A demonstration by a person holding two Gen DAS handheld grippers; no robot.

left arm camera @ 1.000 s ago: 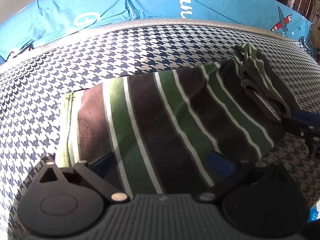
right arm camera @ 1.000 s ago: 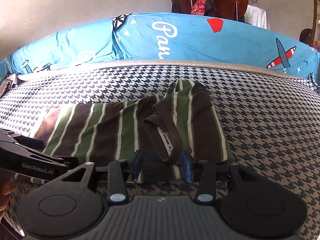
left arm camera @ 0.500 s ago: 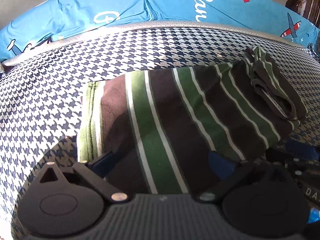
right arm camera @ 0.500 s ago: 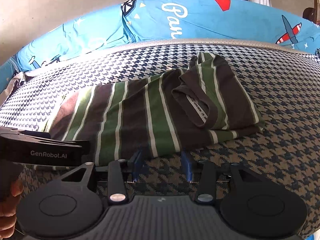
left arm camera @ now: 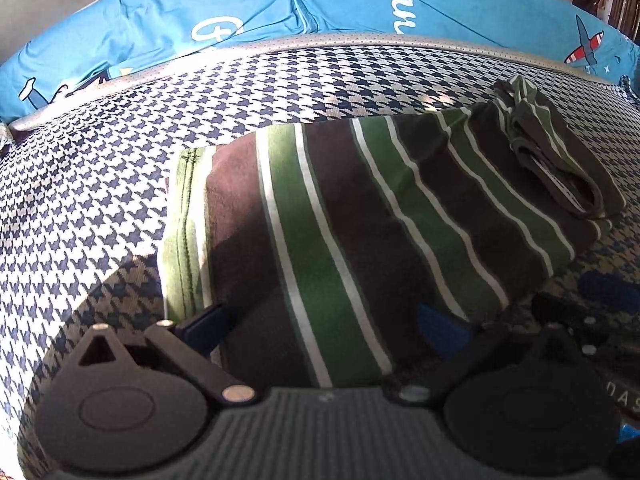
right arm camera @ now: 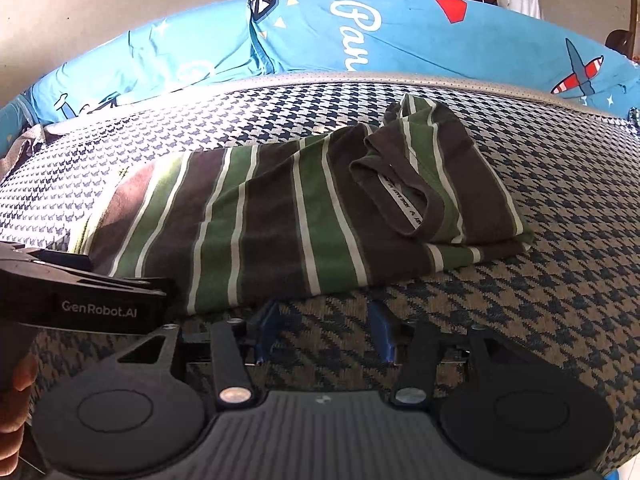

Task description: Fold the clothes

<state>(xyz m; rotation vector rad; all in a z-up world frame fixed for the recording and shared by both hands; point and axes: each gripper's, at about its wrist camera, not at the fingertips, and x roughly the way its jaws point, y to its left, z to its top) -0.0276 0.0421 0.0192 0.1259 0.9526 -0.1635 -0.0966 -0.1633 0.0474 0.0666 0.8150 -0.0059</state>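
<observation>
The striped T-shirt [right arm camera: 288, 220] lies folded lengthwise on the houndstooth bed [right arm camera: 560, 200], collar rightward. Left gripper [left arm camera: 320, 320] spread wide over its near edge, holding nothing; right gripper [right arm camera: 324, 320] parted, empty, just short of the hem.

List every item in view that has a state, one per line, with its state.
Striped shirt: folded into a long band, lying flat on the houndstooth cover, collar end doubled over on top.
Left gripper: open, fingers either side of the shirt's near edge.
Right gripper: open, holding nothing, just short of the shirt's near edge.
Blue pillows: lined up along the far edge of the bed.
</observation>
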